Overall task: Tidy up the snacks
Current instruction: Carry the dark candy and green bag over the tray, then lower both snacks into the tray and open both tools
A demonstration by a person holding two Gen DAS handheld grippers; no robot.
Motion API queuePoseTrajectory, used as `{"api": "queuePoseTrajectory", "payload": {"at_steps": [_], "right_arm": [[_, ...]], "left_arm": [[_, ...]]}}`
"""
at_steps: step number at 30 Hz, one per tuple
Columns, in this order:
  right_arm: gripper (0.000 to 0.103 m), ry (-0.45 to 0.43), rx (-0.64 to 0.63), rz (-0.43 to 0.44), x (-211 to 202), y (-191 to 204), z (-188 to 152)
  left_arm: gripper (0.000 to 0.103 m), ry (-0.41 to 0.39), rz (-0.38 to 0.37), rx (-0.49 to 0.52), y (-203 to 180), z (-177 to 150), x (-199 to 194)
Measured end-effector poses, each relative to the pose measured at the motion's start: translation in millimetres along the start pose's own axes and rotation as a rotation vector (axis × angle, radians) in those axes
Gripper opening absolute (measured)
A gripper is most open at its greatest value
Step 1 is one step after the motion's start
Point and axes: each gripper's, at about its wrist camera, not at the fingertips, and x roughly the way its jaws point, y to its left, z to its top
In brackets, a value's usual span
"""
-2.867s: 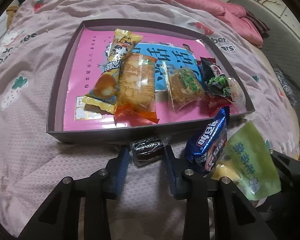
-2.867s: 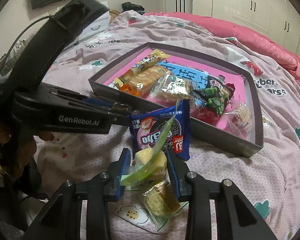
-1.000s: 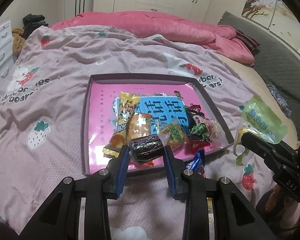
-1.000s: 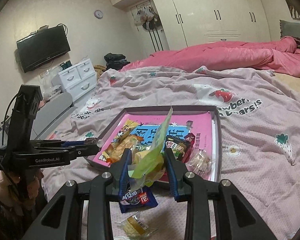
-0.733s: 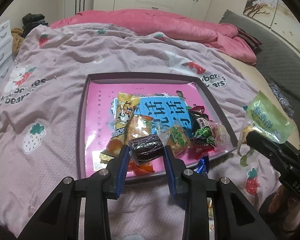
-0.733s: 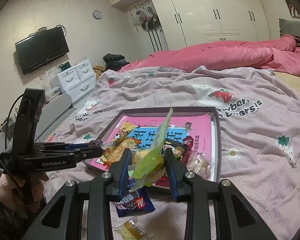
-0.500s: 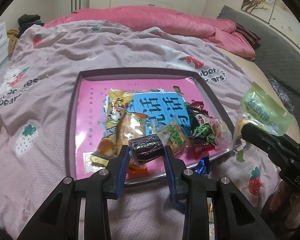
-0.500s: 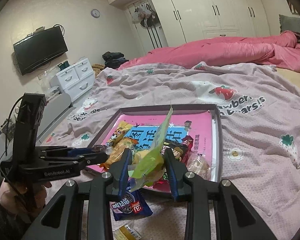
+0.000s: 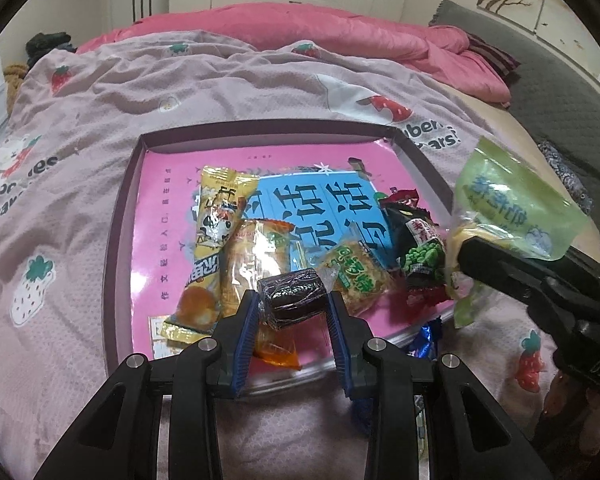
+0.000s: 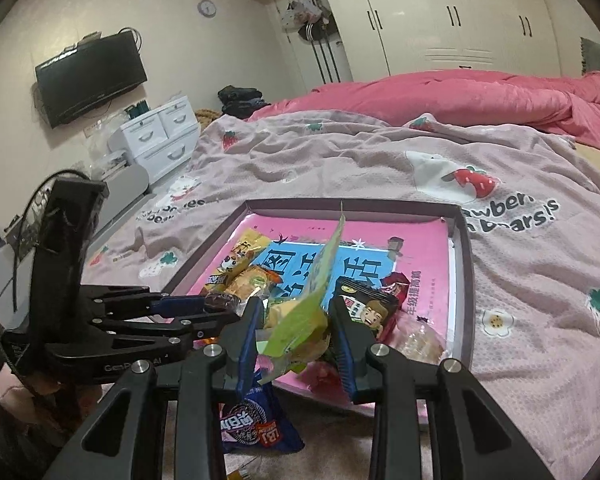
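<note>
Both snacks lifted off the bed, now over the tray.
Left tongs pinch the dark roll, right tongs the green pouch; only release remains.

The left gripper, seen in the right wrist view, bears "GenRobot.AI" in pale letters along its lower arm, partly hidden by the near finger. In the left wrist view the right gripper shows "DAS" on its black body. The pink blanket carries dark print: "Strawberry Bears!" reads only in part to the right of the tray, and "bears" to the tray's left. A book cover on the tray's floor has large Chinese characters on a blue panel. A green packet in the right gripper bears blue Chinese characters. The blue snack pack in front of the tray has white Chinese lettering, too distorted to read.
</note>
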Motion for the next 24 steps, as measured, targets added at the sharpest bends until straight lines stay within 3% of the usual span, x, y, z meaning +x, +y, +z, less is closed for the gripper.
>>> {"api": "queuePoseTrajectory", "payload": {"at_steps": [24], "right_arm": [[0.034,0.055,-0.046,-0.011,28.5,3.0,-4.3]], "left_arm": [[0.036,-0.007,-0.004,0.008,-0.1,3.5,4.5]]}}
